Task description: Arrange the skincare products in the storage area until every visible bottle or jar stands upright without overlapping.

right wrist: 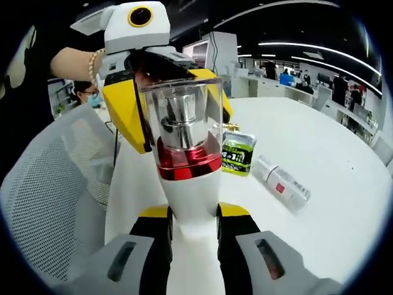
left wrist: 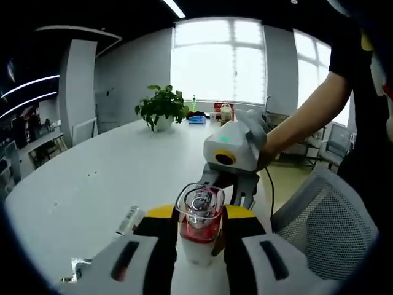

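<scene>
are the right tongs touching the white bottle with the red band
Touching. In the right gripper view the right tongs close on the white bottle, their yellow-tipped jaws pressed against its lower body on both sides.

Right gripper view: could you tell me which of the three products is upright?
The bottle with the red band and clear cap, held upright; the green sachet and white tube lie flat on the table.

bottle (right wrist: pixel 189 184) base hidden between tool jaws; box (right wrist: pixel 282 183) print blurred.

Bright window (left wrist: pixel 218 58) glare, ceiling strip lights (right wrist: pixel 319 52), strong fisheye edge distortion.
</scene>
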The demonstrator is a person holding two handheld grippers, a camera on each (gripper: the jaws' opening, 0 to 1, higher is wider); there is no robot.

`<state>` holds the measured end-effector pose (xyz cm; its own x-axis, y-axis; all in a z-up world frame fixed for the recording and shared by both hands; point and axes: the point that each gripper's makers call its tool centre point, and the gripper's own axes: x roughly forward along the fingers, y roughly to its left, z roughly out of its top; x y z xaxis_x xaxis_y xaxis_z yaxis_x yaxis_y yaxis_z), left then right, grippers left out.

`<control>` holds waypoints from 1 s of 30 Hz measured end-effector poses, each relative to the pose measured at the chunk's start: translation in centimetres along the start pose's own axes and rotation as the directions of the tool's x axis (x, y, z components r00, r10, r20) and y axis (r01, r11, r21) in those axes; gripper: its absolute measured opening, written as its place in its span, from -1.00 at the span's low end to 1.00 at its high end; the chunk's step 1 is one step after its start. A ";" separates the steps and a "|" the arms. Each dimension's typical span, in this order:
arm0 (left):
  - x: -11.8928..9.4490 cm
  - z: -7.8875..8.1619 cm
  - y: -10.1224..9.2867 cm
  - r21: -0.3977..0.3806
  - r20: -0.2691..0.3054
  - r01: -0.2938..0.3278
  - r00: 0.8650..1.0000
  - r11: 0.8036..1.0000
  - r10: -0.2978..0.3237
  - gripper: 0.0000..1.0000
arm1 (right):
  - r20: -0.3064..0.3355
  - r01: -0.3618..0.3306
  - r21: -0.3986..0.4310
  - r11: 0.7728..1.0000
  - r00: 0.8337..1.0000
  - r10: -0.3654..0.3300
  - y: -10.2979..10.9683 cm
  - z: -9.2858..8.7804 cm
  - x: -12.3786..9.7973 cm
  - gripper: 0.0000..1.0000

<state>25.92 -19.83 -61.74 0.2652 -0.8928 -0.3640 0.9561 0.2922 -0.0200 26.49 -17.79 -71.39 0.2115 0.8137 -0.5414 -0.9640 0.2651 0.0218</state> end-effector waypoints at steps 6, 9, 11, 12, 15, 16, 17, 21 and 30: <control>1.4 0.2 1.6 -0.003 0.006 0.016 1.000 1.000 -0.016 -0.53 | 0.010 0.020 0.007 1.000 1.000 -0.020 -1.7 -0.4 -0.3 -0.46; 2.0 0.4 2.2 -0.005 0.011 0.016 1.000 1.000 -0.016 -0.53 | 0.004 0.025 0.007 1.000 1.000 -0.025 -2.6 -0.6 -0.5 -0.46; 2.4 0.5 2.8 -0.009 0.014 0.015 1.000 1.000 -0.015 -0.53 | 0.002 0.024 0.005 1.000 1.000 -0.024 -3.0 -0.6 -0.6 -0.47; 2.7 0.4 3.3 -0.011 0.014 0.015 1.000 1.000 -0.014 -0.53 | -0.001 0.021 0.003 1.000 1.000 -0.021 -3.3 -0.7 -0.7 -0.47; 3.2 0.7 3.5 -0.017 0.016 0.012 1.000 1.000 -0.011 -0.53 | -0.008 0.014 0.001 1.000 1.000 -0.014 -3.9 -0.9 -0.9 -0.47; 3.5 0.8 3.6 -0.022 0.020 0.010 1.000 1.000 -0.009 -0.53 | -0.010 0.012 -0.003 1.000 1.000 -0.012 -4.0 -0.8 -0.9 -0.47; 3.5 0.7 3.7 -0.029 0.017 0.010 1.000 1.000 -0.010 -0.53 | -0.013 0.010 -0.005 1.000 1.000 -0.010 -4.1 -0.8 -1.1 -0.47; 4.4 1.2 4.1 -0.029 0.026 0.010 1.000 1.000 -0.009 -0.53 | -0.018 0.011 -0.006 1.000 1.000 -0.011 -5.0 -1.2 -1.5 -0.47; 6.2 1.6 5.6 -0.054 0.045 0.007 0.999 0.999 -0.005 -0.53 | -0.010 0.038 0.010 0.999 0.999 -0.038 -7.2 -1.7 -2.4 -0.47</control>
<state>33.10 -24.29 -62.58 0.2662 -0.9086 -0.3217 0.9498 0.3041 -0.0730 32.66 -22.54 -71.63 0.2464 0.7978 -0.5503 -0.9536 0.3008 0.0092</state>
